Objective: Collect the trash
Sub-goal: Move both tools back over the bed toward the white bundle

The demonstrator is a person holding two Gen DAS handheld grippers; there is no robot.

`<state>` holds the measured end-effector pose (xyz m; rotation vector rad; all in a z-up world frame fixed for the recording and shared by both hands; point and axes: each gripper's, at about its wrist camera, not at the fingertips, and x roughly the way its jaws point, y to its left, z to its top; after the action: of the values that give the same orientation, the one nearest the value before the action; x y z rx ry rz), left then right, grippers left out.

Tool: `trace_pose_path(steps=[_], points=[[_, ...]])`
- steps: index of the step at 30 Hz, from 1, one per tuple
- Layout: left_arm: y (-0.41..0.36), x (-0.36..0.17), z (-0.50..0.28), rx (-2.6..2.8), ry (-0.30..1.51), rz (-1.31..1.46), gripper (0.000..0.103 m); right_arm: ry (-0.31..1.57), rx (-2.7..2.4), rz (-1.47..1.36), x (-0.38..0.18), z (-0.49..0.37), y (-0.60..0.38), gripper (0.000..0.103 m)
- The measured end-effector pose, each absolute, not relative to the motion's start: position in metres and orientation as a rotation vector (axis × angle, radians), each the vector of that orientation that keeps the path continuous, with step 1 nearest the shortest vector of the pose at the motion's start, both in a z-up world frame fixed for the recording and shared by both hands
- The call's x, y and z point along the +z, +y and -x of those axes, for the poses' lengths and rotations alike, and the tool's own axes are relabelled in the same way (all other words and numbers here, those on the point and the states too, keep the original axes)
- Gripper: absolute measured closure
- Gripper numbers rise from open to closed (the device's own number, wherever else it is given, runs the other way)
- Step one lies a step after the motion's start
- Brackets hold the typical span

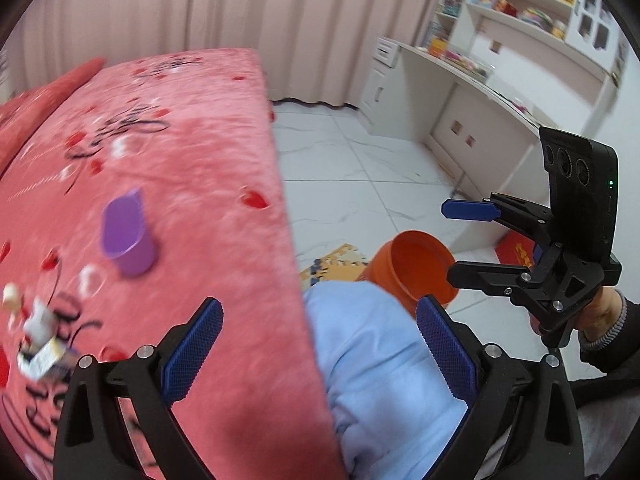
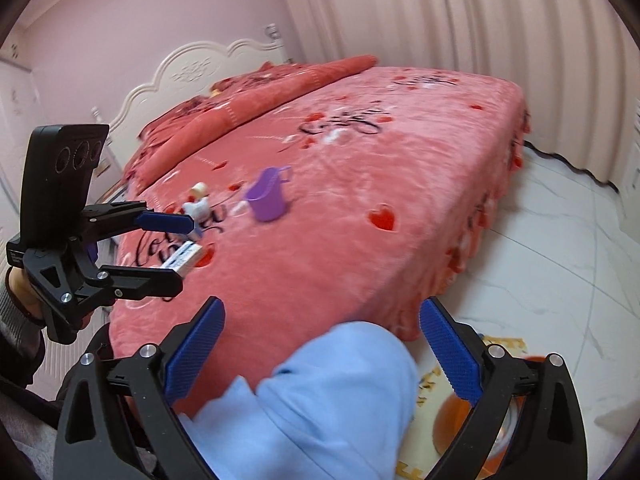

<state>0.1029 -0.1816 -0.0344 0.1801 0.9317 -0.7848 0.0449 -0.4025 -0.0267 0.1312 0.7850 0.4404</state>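
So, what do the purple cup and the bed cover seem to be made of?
The purple cup looks like plastic: one even colour, thin wall, moulded handle, smooth, though blur hides any gloss. The bed cover looks like plush fleece: soft matt pile with brushed streaks and printed red hearts.

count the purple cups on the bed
1: the purple cup stands on the pink bedspread, right of the small white trash pieces. More may be hidden behind the folded blanket.

Pink bed [image 2: 360, 208], purple cup [image 2: 267, 196], small cartons [image 2: 186, 258]
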Motion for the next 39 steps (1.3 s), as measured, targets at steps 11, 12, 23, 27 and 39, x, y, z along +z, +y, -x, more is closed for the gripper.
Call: trace_pose_path(steps=[11,12,23,27,39], points=[[-0.084,-0.034,-0.099,-0.614,0.926,-0.063,0.007,0.799,0.609,-0.041,-0.02,-0.076,-0.308,0.007],[-0.074,-0.034,-0.099,-0.594,0.926,-0.055,0.007,0.8,0.626,-0.032,-0.02,-0.08,-0.299,0.007],[0.015,-0.042,-0.123,-0.464,0.935,-0.032,0.007,0.8,0.779,0.036,-0.02,-0.12,-0.21,0.007],[0.04,-0.05,-0.138,-0.427,0.953,-0.004,0.007,0.812,0.818,0.049,-0.024,-0.136,-0.184,0.007],[0.092,-0.078,-0.198,-0.404,0.998,0.07,0.007,0.843,0.902,0.046,-0.048,-0.216,-0.115,0.013]])
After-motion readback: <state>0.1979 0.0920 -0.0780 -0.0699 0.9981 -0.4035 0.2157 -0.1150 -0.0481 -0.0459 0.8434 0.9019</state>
